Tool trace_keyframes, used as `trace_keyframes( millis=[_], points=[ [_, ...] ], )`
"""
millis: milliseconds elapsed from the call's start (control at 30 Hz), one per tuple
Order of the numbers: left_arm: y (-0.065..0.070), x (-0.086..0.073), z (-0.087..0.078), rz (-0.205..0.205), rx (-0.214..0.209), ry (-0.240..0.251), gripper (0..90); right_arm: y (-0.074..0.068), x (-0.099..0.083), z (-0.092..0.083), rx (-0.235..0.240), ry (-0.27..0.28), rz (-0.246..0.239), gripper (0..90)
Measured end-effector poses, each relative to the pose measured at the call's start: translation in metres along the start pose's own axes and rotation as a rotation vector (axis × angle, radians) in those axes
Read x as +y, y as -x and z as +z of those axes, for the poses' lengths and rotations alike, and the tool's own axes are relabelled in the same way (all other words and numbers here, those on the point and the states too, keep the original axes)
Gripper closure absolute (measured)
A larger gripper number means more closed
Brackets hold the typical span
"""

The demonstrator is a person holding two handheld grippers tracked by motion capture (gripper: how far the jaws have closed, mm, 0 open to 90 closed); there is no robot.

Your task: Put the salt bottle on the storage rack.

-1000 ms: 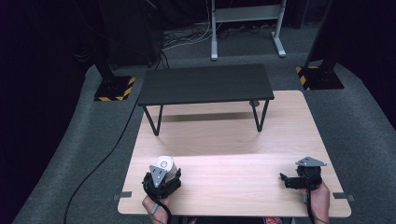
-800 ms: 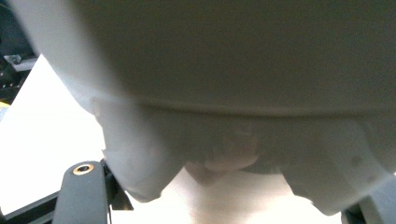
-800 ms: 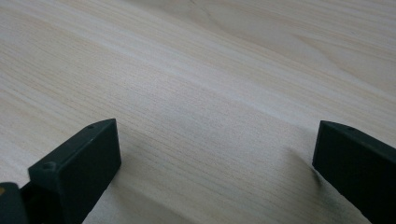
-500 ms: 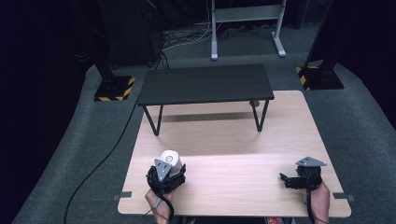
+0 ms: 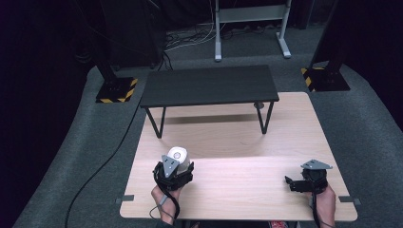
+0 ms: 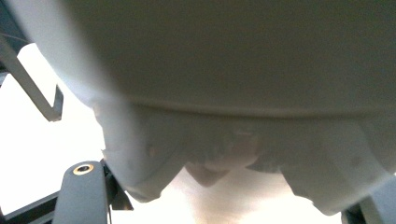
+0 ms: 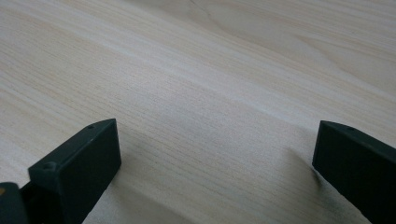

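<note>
Near the front-left corner of the pale wooden table [image 5: 237,142], the left hand-held gripper [image 5: 174,167] pinches a white rounded plastic object [image 5: 178,156], whose pale body looms close in the left gripper view [image 6: 233,70]. The right hand-held gripper [image 5: 304,183] rests near the front-right corner, jaws spread wide over bare wood. A black low bench [image 5: 209,85] stands at the table's far edge.

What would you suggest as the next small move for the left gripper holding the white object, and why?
Probably carry it forward toward the black shelf: the left gripper is shut on the white object, the wooden table ahead looks bare, and the right gripper rests open.
</note>
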State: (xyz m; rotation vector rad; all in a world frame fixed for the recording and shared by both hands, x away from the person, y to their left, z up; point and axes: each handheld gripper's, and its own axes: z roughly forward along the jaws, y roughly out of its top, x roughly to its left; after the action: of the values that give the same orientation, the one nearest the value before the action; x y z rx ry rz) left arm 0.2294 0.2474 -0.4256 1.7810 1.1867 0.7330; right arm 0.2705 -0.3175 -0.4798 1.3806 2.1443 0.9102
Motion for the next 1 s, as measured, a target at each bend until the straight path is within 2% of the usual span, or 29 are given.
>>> trace_keyframes(
  millis=[100,233,1000],
  points=[
    [0.0,0.003,0.003,0.013,-0.007,-0.012,29.9,0.0,0.0,0.0,0.001,0.0,0.0,0.0],
    [-0.002,0.006,0.007,0.009,-0.017,-0.02,29.9,0.0,0.0,0.0,0.001,-0.001,0.001,0.0],
    [0.001,0.029,0.025,0.042,-0.068,-0.025,29.9,0.0,0.0,0.0,-0.001,0.002,-0.003,0.0]
  ],
)
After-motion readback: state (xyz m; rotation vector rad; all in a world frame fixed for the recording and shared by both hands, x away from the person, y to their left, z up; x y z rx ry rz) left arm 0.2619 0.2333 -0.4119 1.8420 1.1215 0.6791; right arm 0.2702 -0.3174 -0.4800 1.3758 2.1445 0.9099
